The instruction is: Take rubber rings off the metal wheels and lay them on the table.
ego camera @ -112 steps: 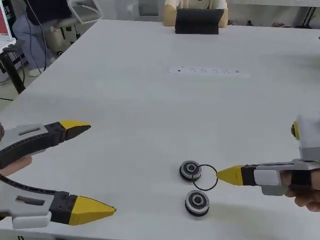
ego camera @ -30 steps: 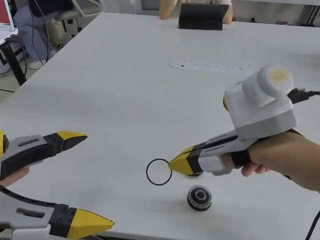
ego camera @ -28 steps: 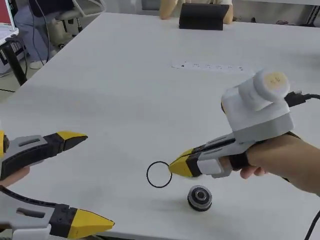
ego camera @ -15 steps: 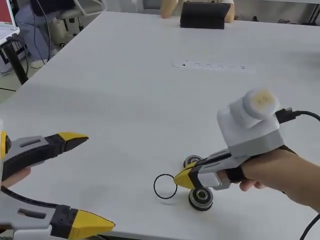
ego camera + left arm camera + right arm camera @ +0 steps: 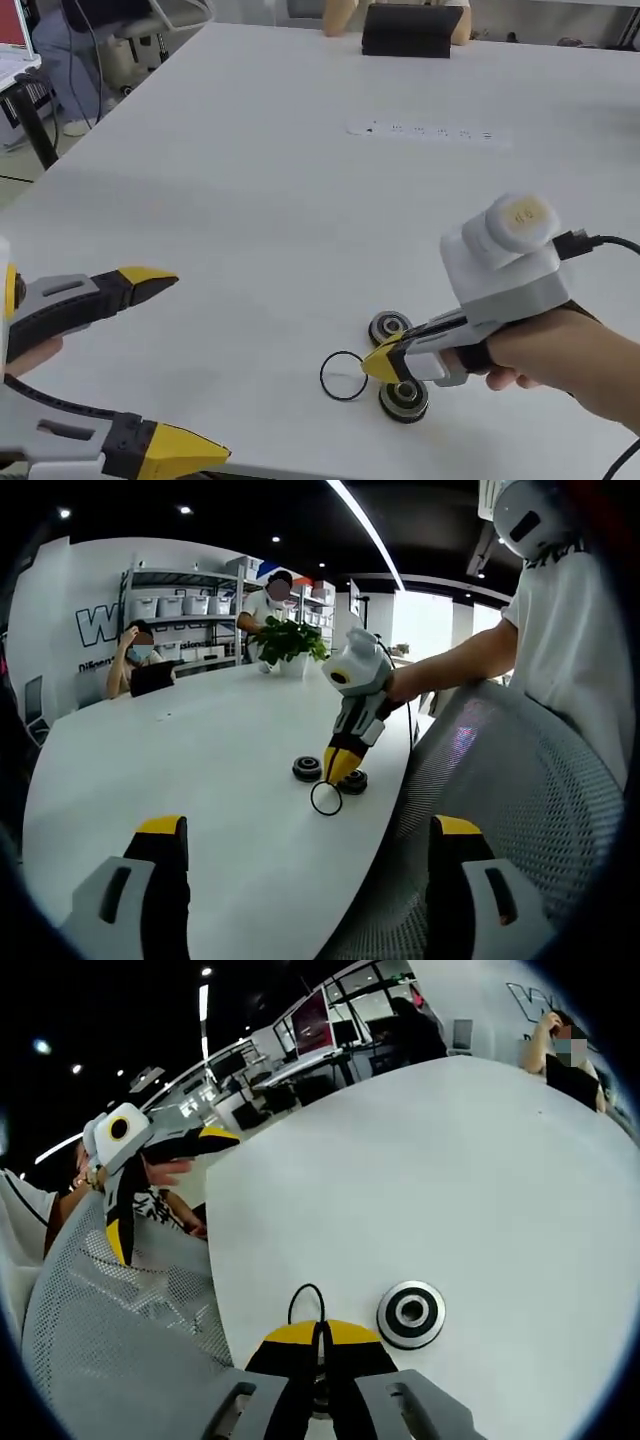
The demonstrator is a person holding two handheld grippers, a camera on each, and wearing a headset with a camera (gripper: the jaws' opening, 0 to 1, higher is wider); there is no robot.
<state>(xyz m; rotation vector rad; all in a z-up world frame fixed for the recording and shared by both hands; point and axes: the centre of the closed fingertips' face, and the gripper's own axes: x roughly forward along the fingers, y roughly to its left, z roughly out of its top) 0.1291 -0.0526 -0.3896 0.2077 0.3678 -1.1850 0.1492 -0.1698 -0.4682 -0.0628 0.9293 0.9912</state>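
A big white table (image 5: pixel 300 180) is seen, with everything lying near its front edge.

The left gripper (image 5: pixel 168 365) is held low at the left side. Its two yellow-tipped jaws are spread wide apart, and nothing is held or touched by them. In the left gripper view (image 5: pixel 308 825) the jaws are seen far from each other, with bare table between them. Only a small bit of the left hand (image 5: pixel 30 350) can be seen behind it.

The right gripper (image 5: pixel 383 362) is held by the right hand (image 5: pixel 545 355), which comes in from the right and is cut off at the picture's edge. The gripper is pointed to the left and tipped down to the table. Its jaws are pressed together, and the edge of the rubber ring (image 5: pixel 343 376) is pinched between the tips, as the right gripper view (image 5: pixel 320 1328) shows.

Two metal wheels are lying flat on the table. The far wheel (image 5: pixel 389 326) is just beside the gripper. The near wheel (image 5: pixel 404 398) is partly hidden under it.

The thin black ring lies flat on the table, off both wheels, just to their left.
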